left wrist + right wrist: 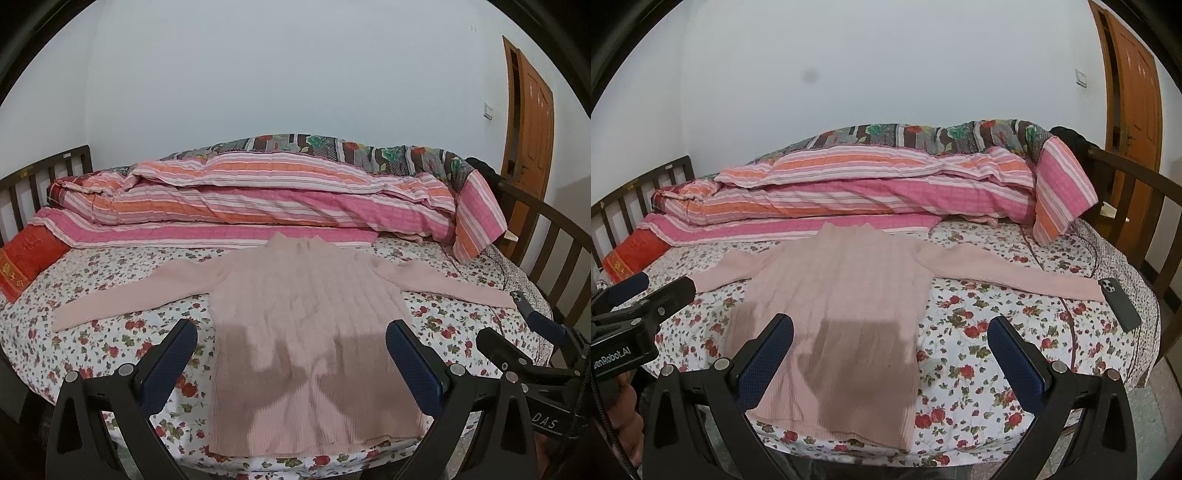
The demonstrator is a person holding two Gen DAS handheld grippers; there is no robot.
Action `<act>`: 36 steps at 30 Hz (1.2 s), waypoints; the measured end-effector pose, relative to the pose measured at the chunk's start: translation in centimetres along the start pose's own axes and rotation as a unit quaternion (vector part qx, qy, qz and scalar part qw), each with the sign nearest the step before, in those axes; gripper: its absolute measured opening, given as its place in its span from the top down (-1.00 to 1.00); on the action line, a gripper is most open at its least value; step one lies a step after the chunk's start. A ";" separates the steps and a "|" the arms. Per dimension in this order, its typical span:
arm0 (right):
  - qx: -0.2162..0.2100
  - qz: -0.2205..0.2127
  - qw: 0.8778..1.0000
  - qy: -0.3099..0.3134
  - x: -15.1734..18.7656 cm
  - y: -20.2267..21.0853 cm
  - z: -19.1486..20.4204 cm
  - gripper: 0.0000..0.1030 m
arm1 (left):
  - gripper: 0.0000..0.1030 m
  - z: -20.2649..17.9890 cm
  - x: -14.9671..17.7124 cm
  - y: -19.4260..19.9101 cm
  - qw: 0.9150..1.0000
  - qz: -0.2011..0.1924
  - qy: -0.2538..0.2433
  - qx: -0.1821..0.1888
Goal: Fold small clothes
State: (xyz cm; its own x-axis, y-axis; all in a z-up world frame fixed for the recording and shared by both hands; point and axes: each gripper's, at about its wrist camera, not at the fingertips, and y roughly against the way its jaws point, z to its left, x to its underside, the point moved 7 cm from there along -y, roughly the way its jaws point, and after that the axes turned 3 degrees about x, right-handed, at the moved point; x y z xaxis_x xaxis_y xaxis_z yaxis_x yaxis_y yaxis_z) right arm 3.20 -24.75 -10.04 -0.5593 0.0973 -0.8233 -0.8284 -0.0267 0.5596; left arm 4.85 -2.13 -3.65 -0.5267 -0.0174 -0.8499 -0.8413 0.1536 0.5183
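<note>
- While both grippers hang above the near edge of the bed, the pink ribbed sweater point(314, 325) lies flat on the floral sheet point(110, 332), filling the centre of the left wrist frame; its long axis runs from the hem at bottom centre up to the collar, sleeves spread to mid left and mid right.
- Left gripper point(291, 362): jaws wide apart, holding nothing, straddling the sweater's lower body, so I judge it nearer the hem and the left sleeve point(122, 295).
- Right gripper point(892, 365): also fully spread and empty; the sweater sits left of centre in its frame, its hem corner between the fingers, and the right sleeve point(1015, 277) reaches toward a dark phone point(1119, 302) at mid right.
- Hidden: gripper shadows darken the lower knit, the left cuff in the right wrist view is covered by the other gripper, and the collar merges with the striped quilt point(258, 199).
</note>
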 end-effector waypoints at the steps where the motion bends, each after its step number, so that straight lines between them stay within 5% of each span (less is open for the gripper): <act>1: -0.002 0.000 1.000 0.002 0.0 -0.1 0.1 -1.00 | -0.99 0.0 0.0 0.1 1.000 -0.002 0.000 -0.002; 15: -0.015 0.005 1.000 -0.003 -0.1 -1.3 0.9 -0.99 | -0.88 2.9 0.3 -1.6 0.998 -0.001 0.057 0.023; 25: -0.047 -0.009 0.998 0.027 0.3 -4.1 2.6 -0.98 | -0.88 9.8 3.3 -6.8 0.995 0.019 0.093 0.014; 31: -0.055 0.008 0.998 0.020 1.8 -9.3 2.5 -0.87 | -0.84 18.7 6.3 -11.9 0.983 0.016 0.176 -0.038; 36: -0.052 0.034 0.998 0.000 3.1 -13.8 2.0 -0.81 | -0.68 26.4 8.9 -15.7 0.963 0.041 0.258 -0.067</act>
State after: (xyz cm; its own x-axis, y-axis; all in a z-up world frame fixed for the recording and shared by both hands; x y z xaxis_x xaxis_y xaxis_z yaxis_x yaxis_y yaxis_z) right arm 13.00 -22.14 -20.13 -0.6145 0.0919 -0.7836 -0.7873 -0.1359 0.6015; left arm 16.59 21.40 -21.83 -0.5529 -0.5045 -0.6631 -0.7846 0.0471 0.6183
